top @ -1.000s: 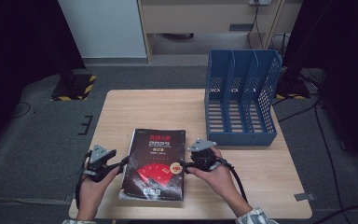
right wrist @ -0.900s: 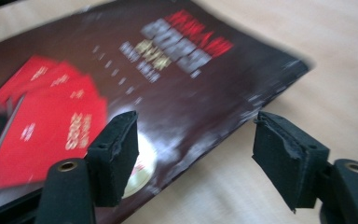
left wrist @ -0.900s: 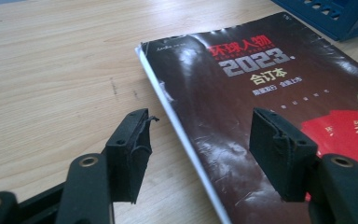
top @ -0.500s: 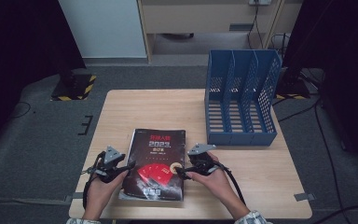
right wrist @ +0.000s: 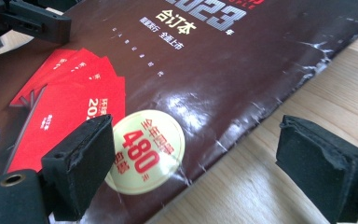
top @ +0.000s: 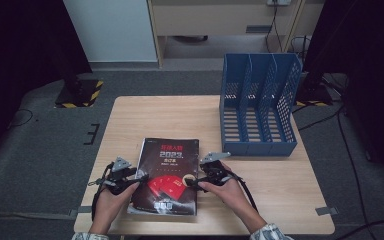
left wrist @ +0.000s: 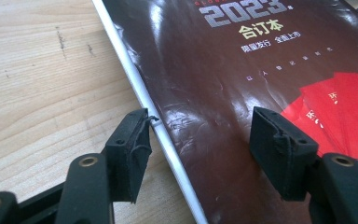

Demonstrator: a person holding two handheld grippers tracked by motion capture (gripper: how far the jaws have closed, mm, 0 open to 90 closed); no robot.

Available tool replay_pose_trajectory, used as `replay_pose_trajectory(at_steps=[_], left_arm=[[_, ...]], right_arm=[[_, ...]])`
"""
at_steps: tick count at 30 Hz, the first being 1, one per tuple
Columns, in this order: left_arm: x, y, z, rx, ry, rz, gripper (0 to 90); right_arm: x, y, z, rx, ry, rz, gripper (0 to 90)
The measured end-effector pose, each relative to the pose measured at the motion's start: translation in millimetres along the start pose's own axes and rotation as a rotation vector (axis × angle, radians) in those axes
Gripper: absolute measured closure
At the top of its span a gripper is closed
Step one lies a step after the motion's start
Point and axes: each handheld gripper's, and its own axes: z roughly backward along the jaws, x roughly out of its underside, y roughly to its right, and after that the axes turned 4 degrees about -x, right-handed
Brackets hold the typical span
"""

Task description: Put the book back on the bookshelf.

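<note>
The glossy dark-brown paperback book [top: 166,175] with red cards printed on its cover lies flat between both tools. The left hand-held gripper [top: 139,179] straddles its white-edged left side, jaws spread; the right hand-held gripper [top: 192,182] gapes across its right edge. Beyond the right one, on the pale wooden counter [top: 170,115], stands a blue perforated plastic file rack [top: 260,107].

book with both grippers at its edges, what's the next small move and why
Probably close both on the book. The left hand-held gripper stands open astride the book's left edge, and the right hand-held gripper stands open astride its right edge. The book lies flat on the table, so neither grips it yet.
</note>
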Motion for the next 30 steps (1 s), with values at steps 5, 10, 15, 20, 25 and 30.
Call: replay_pose_trajectory(at_steps=[5,10,15,20,25,30], left_arm=[[-0.2,-0.2,0.0,0.001,-0.002,-0.002,37.7],[0.1,-1.0,0.1,0.007,-0.005,0.001,37.7],[0.9,-1.6,0.4,0.011,-0.003,0.005,37.7],[1.8,-2.7,0.6,0.015,0.0,0.011,37.7],[2.1,-3.6,0.8,0.018,0.0,0.011,37.7],[2.5,-4.5,0.6,0.023,0.002,0.014,37.7]], right_arm=[[-4.2,-3.2,-1.3,0.015,-0.008,0.025,13.2],[-7.8,-5.8,0.6,0.02,-0.001,0.011,12.9],[-18.4,-8.1,3.7,0.006,0.023,0.01,13.3],[-29.7,-11.4,-3.1,-0.003,0.027,0.023,14.2],[-45.9,-18.1,-13.3,-0.013,0.009,0.034,15.5],[-58.1,-17.2,-22.7,-0.023,-0.011,0.016,16.4]])
